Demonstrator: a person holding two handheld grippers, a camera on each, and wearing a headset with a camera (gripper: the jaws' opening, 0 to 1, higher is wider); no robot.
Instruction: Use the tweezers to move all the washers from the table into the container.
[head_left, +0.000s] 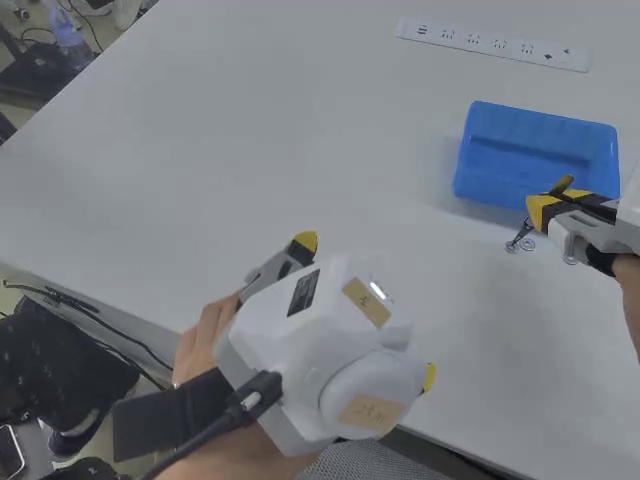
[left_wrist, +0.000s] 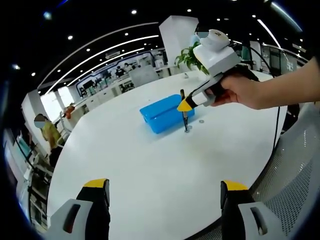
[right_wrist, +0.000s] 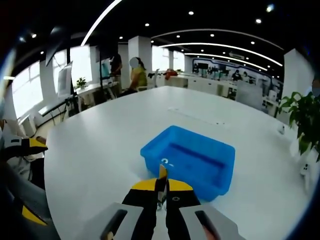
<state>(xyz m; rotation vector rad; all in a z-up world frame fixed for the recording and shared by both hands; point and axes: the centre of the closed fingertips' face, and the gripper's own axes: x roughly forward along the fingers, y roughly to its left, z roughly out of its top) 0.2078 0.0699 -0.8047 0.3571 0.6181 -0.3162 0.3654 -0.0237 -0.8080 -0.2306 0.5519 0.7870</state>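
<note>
Right tool (right_wrist: 162, 186) cam here: both of my yellow-tipped jaws are squeezed tight on the tweezers (right_wrist: 162, 173), which poke forward over the white desk (right_wrist: 100, 150). The blue container (right_wrist: 200, 182) sits just past them. There are a couple of tiny pale specks inside near its front wall, too small to call. The left tool (right_wrist: 22, 148) peeks in at the left edge.
</note>
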